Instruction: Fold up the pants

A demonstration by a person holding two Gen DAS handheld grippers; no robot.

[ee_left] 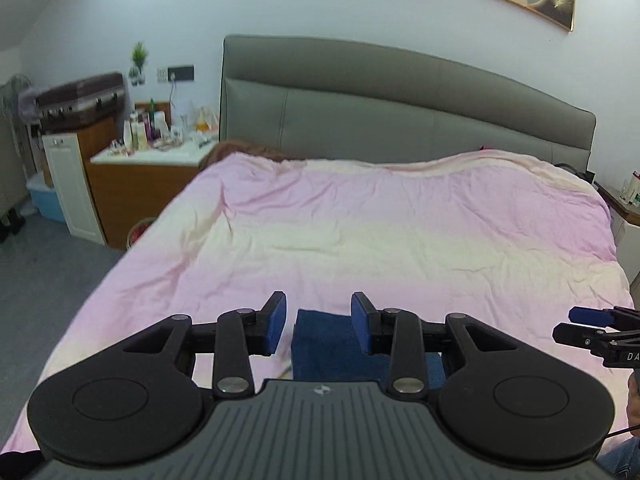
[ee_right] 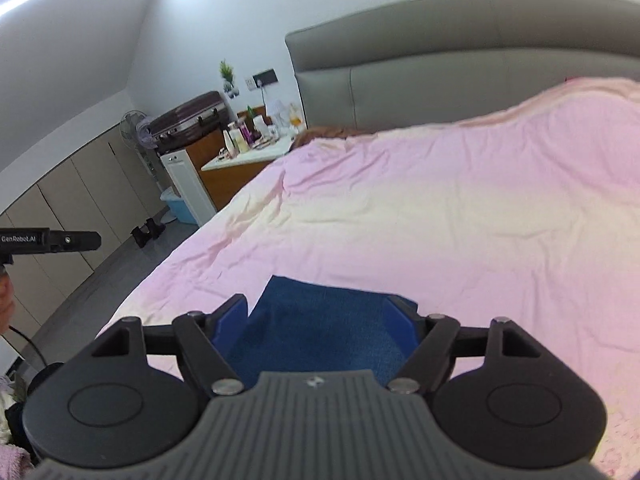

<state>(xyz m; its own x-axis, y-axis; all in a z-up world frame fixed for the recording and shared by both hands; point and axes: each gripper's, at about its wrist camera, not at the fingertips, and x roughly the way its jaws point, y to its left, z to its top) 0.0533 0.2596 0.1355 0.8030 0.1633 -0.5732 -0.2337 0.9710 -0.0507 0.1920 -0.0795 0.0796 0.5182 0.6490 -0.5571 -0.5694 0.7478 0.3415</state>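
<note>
The pants [ee_right: 320, 320] lie as a compact blue bundle on the bed [ee_left: 360, 220], at its foot end, far from the headboard [ee_left: 400, 112]. The cloth looks like thick denim: soft, fairly heavy, not slippery, likely to hold a crease. A corner or folded edge would give the best hold.

The left tongs [ee_left: 319, 328] hang spread above the pants' near edge, gripping nothing. The right tongs [ee_right: 320, 326] are also spread, straddling the bundle without clamping it.

Legible writing: "GenRobot.AI" on the left tongs' side in the right view; "DA" on the right tongs' [ee_left: 592, 328] side.
</note>
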